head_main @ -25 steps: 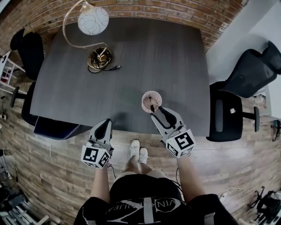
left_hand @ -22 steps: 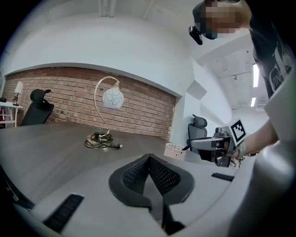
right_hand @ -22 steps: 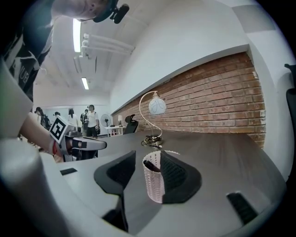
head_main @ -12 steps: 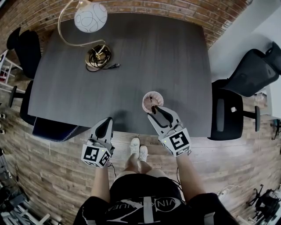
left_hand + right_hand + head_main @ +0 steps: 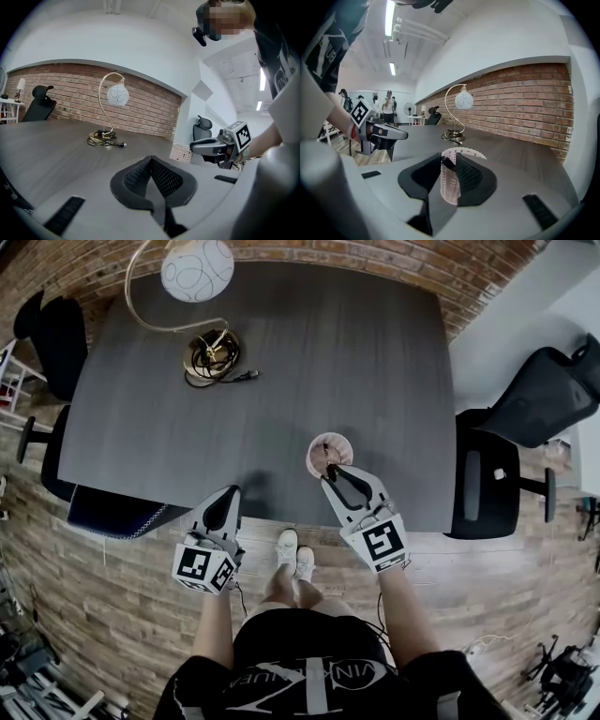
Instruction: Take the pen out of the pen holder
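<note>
A pale pink mesh pen holder [image 5: 328, 452] stands near the front edge of the dark table [image 5: 281, 352]. A black pen [image 5: 326, 450] stands in it. My right gripper [image 5: 330, 471] reaches the holder's near rim. In the right gripper view the pen's black top [image 5: 447, 162] sticks up above the pen holder [image 5: 451, 185] between the jaws of the right gripper [image 5: 449, 160]. Those jaws are closing, with a gap still showing beside the pen. My left gripper [image 5: 230, 495] hovers at the table's front edge, left of the holder. The left gripper [image 5: 151, 162] is shut and empty.
A lamp with a white globe [image 5: 197, 268] and a coil of cable [image 5: 211, 364] sit at the table's far left. Black office chairs stand to the right [image 5: 487, 488] and to the left [image 5: 56, 343]. The person's feet [image 5: 295, 559] are at the table edge.
The right gripper's jaws have narrowed around the pen's top, and the gripper has rolled slightly. The left gripper has stayed in place.
</note>
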Available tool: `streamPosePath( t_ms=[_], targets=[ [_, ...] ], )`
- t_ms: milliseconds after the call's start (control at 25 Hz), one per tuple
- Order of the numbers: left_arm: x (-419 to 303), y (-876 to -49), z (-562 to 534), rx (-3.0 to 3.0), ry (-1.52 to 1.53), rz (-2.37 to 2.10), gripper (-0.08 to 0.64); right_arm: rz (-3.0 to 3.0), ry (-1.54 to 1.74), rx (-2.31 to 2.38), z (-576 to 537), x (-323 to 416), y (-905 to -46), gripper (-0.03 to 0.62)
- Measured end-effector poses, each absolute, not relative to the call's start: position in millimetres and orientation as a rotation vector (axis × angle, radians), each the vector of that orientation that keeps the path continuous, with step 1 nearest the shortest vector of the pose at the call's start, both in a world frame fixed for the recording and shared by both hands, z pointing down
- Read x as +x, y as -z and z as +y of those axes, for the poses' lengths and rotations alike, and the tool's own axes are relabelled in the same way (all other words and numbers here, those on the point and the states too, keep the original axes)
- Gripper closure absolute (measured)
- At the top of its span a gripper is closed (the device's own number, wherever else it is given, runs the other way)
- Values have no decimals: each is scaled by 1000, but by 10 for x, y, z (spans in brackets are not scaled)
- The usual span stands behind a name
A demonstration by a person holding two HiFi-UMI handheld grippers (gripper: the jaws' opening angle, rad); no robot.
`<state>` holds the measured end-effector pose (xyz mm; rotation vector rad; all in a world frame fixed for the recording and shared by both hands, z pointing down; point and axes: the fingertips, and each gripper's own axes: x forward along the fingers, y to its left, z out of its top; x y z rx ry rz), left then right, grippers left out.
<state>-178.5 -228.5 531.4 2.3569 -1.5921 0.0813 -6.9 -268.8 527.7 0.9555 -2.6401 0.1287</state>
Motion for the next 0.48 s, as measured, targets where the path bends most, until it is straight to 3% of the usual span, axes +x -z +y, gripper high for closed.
streamPosePath(
  t_ms=[480],
  targets=[
    [-1826,-5272,-2279,2350,-70,-1605,545,-2656,-119,995,-2712,-42,-5197,528]
  ],
)
